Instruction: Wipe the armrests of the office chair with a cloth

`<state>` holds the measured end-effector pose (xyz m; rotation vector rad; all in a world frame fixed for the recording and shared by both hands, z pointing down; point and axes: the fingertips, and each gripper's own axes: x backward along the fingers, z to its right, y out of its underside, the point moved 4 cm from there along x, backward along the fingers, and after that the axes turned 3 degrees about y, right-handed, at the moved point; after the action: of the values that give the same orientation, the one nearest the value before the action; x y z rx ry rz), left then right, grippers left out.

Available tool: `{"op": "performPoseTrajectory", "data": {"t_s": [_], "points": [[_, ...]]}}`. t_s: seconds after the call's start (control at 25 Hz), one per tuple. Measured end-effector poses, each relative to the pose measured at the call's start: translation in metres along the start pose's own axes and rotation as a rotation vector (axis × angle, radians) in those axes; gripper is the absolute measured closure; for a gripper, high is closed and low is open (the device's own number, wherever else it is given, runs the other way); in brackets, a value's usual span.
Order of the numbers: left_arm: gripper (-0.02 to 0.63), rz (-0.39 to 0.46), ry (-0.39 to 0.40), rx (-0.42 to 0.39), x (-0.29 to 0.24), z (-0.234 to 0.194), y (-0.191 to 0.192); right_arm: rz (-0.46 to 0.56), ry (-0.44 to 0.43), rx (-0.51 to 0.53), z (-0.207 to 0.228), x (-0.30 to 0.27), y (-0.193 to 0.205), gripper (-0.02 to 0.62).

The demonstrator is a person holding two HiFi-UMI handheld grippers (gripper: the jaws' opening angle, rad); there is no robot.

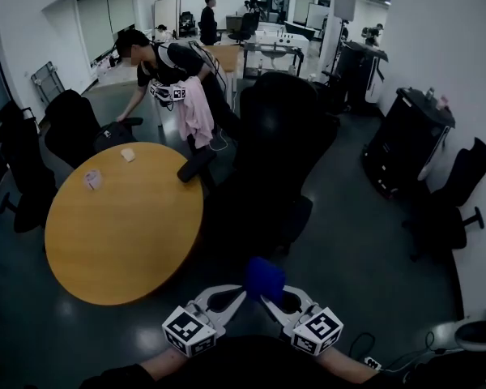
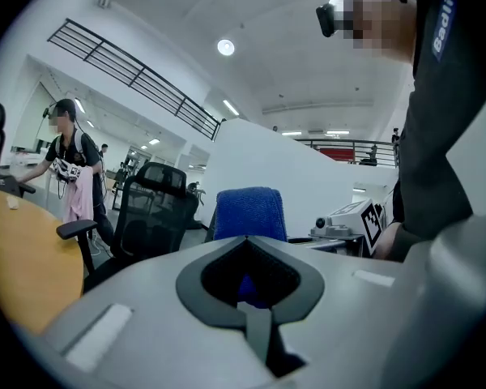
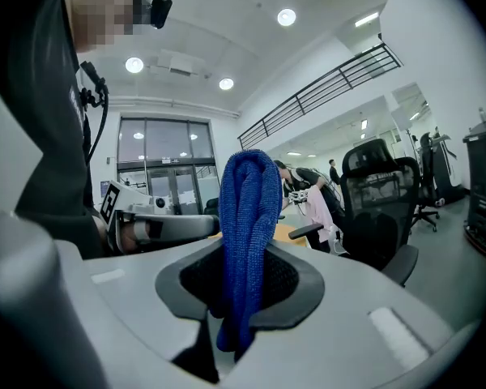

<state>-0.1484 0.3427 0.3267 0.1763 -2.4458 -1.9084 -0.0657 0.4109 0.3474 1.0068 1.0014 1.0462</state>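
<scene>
A blue cloth [image 1: 265, 277] stands up between my two grippers at the bottom of the head view. My right gripper [image 1: 270, 297] is shut on the blue cloth [image 3: 247, 217], which loops above the jaws and hangs below them. My left gripper [image 1: 237, 293] looks shut with nothing clamped. The cloth [image 2: 247, 213] sits just past its tips [image 2: 245, 240]; whether they touch is unclear. The black office chair [image 1: 283, 128] stands ahead, its left armrest [image 1: 196, 166] jutting over the table edge. The chair [image 2: 150, 209] and an armrest [image 2: 77, 228] also show in the left gripper view.
A round wooden table [image 1: 121, 225] lies to the left with small items on it. A person [image 1: 170, 67] holding a pink cloth bends over another black chair [image 1: 73, 124] beyond it. A black cabinet [image 1: 405, 144] and a further chair [image 1: 454, 205] stand at the right.
</scene>
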Motion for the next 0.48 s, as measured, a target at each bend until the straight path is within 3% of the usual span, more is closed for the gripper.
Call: {"op": "performPoseTrajectory", "data": {"t_s": [0.48], "points": [[0.586,-0.019,0.026,-0.021,-0.016,0.024,0.004,0.004,0.012,-0.017,0.008,0.026,0.006,0.508]]}}
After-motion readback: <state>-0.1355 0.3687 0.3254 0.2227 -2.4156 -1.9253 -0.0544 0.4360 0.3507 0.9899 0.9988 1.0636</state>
